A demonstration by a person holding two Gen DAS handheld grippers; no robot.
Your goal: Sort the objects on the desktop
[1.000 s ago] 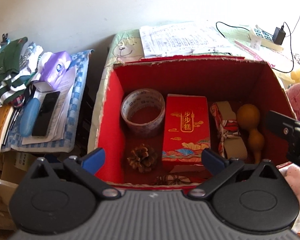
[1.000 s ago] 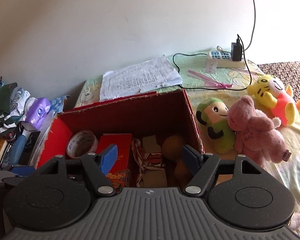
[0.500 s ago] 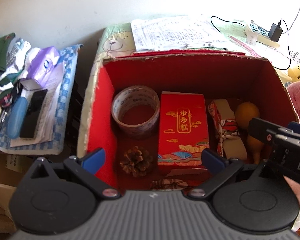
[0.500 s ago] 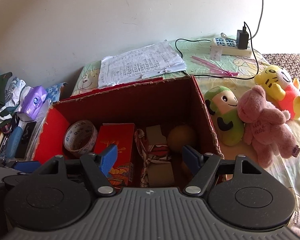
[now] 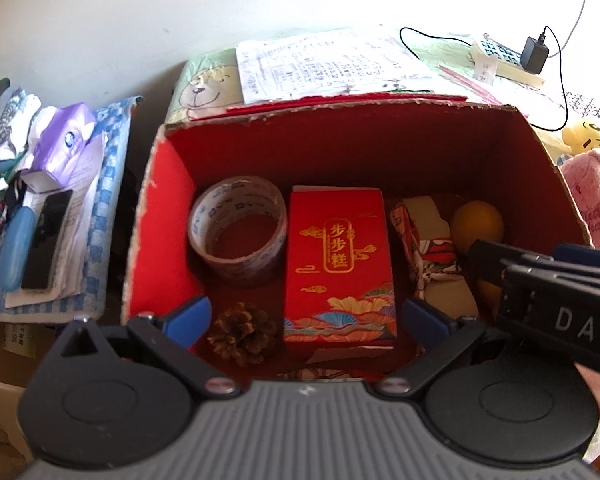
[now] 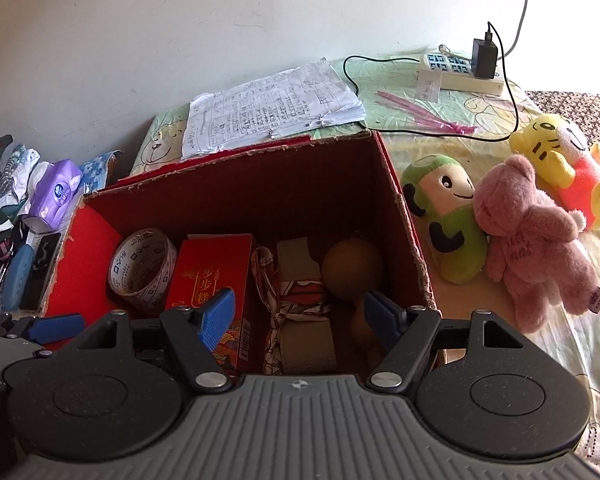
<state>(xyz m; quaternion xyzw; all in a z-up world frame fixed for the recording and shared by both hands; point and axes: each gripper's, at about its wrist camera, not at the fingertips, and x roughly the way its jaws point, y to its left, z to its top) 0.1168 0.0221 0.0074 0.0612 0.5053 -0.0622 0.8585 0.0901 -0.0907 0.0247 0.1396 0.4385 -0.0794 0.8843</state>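
Looking down through the left wrist view, the left tongs [image 5: 304, 318] stand wide open and empty above the near edge of the red cardboard box [image 5: 168, 216]. Inside lie, from left to right, a tape roll [image 5: 238, 226], a red carton [image 5: 338, 268] with a pine cone [image 5: 244, 336] at its near left, a cloth-wrapped bundle [image 5: 430, 256] and a gourd [image 5: 476, 224]. The carton is probably light and stiff, best pinched across its narrow sides; the cone is brittle and would need a gentle grip. The right tongs' body crosses the right edge.

In the right wrist view, the right tongs [image 6: 300, 312] are likewise open, touching nothing, poised over the bundle, which is soft and would yield at its knotted middle. The smooth, rounded gourd may slip. Three plush toys [image 6: 528, 220] sit right of the box on the patterned tabletop [image 6: 452, 120].
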